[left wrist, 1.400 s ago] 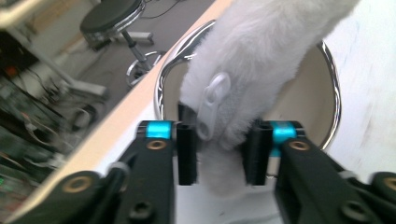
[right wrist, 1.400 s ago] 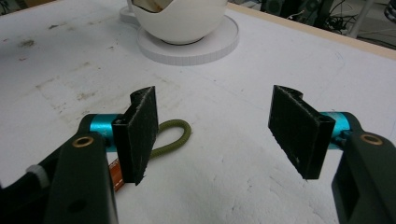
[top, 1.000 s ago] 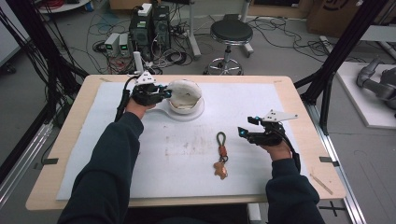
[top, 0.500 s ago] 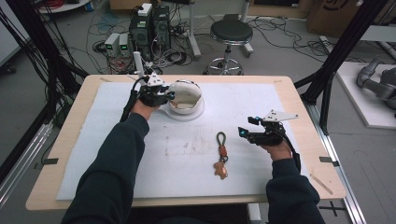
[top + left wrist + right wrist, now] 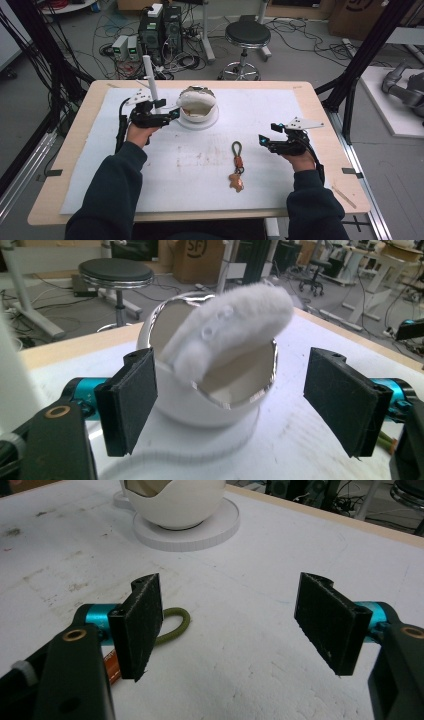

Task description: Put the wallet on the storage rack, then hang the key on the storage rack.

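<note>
Our left hand-held gripper (image 5: 230,405), jaws just opened wide, faces the soft, light puff (image 5: 235,330); we'd pinch its raised edge gently.

Wooden table (image 5: 320,107), white mat (image 5: 280,175), keychain (image 5: 236,167), bowl stand (image 5: 212,121)

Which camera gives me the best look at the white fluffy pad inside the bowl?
The left gripper view: the fluffy pad sits close and sharp, leaning on the bowl rim. The high view shows it small. The right gripper view catches the bowl's lower part and white base.
</note>
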Action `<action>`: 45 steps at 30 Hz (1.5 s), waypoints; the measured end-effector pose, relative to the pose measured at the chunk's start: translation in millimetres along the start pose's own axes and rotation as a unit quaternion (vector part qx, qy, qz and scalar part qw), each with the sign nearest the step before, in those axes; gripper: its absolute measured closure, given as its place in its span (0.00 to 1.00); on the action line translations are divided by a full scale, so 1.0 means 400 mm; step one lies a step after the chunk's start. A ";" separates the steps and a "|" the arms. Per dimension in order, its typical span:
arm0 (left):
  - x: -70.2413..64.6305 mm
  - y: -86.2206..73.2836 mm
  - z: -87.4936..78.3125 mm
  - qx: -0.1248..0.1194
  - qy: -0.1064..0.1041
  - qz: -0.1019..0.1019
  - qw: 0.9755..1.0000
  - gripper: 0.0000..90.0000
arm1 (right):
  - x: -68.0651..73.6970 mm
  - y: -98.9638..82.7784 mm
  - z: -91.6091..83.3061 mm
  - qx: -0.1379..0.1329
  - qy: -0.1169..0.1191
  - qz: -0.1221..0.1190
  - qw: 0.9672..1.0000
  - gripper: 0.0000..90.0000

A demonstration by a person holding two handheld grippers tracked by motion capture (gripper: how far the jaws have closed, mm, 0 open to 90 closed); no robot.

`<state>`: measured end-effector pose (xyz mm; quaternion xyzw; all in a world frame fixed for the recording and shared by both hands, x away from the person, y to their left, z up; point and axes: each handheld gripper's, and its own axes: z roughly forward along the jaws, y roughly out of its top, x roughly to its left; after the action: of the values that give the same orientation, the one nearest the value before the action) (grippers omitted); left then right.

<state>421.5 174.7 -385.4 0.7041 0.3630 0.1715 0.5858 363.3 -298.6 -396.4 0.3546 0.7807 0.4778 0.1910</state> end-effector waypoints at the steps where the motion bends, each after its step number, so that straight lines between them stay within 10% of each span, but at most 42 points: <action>1: -0.004 -0.010 -0.014 -0.002 0.008 0.001 1.000 0.24 | 0.000 0.000 -0.001 0.000 -0.002 -0.002 1.000 0.30; 10: -0.034 -0.080 -0.111 0.015 0.067 0.017 0.997 0.20 | -0.010 -0.003 -0.001 0.008 -0.025 0.006 1.000 0.27; 37: -0.037 -0.154 -0.191 0.009 0.067 -0.012 0.998 0.22 | 0.039 -0.017 0.019 0.020 -0.017 0.009 1.000 0.28; 45: -0.046 -0.163 -0.195 0.019 0.067 -0.007 0.998 0.25 | 0.080 -0.037 0.061 0.058 0.017 0.018 0.998 0.51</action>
<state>336.6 219.6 -424.1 0.6994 0.4094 0.2077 0.5478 351.8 -264.3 -419.7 0.3709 0.8038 0.4408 0.1486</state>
